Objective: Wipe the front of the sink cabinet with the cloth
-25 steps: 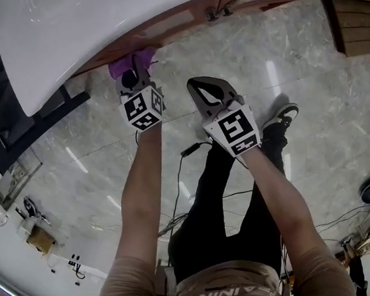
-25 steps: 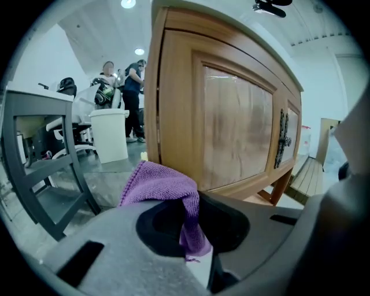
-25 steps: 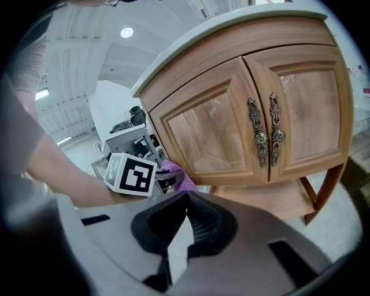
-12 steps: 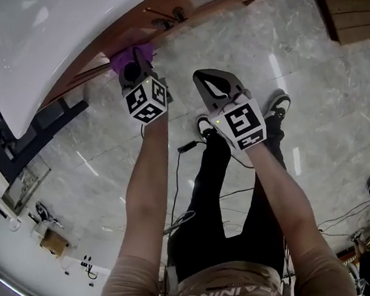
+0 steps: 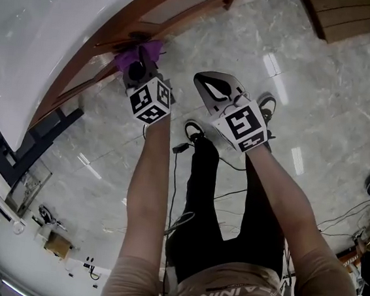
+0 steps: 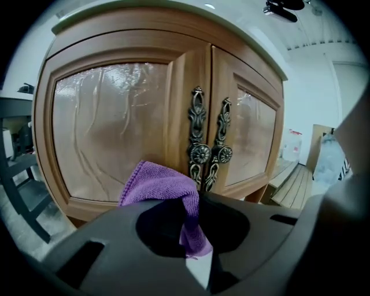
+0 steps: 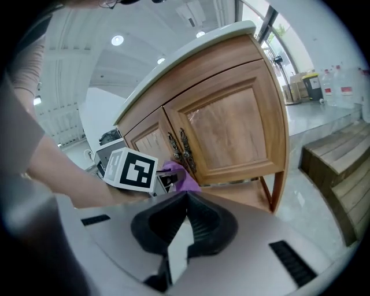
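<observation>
My left gripper (image 5: 139, 68) is shut on a purple cloth (image 5: 138, 55) held against the brown wooden sink cabinet (image 5: 111, 34) under the white basin top (image 5: 46, 31). In the left gripper view the cloth (image 6: 159, 186) bunches out of the gripper (image 6: 193, 240), just left of and below the two ornate door handles (image 6: 200, 151) between the frosted panel doors (image 6: 110, 133). My right gripper (image 5: 212, 88) hangs beside the left one, off the cabinet, shut and empty. In the right gripper view this gripper (image 7: 186, 202) faces the cabinet (image 7: 231, 124) and the cloth (image 7: 182, 177).
A dark shelf frame (image 5: 21, 146) stands left of the cabinet. Wooden steps (image 5: 363, 18) lie to the right. Cables (image 5: 183, 149) trail over the grey marble floor (image 5: 322, 93) near the person's legs and shoes (image 5: 263, 106).
The left gripper has carried the cloth along the cabinet front toward the door handles. The right gripper has kept its place beside it.
</observation>
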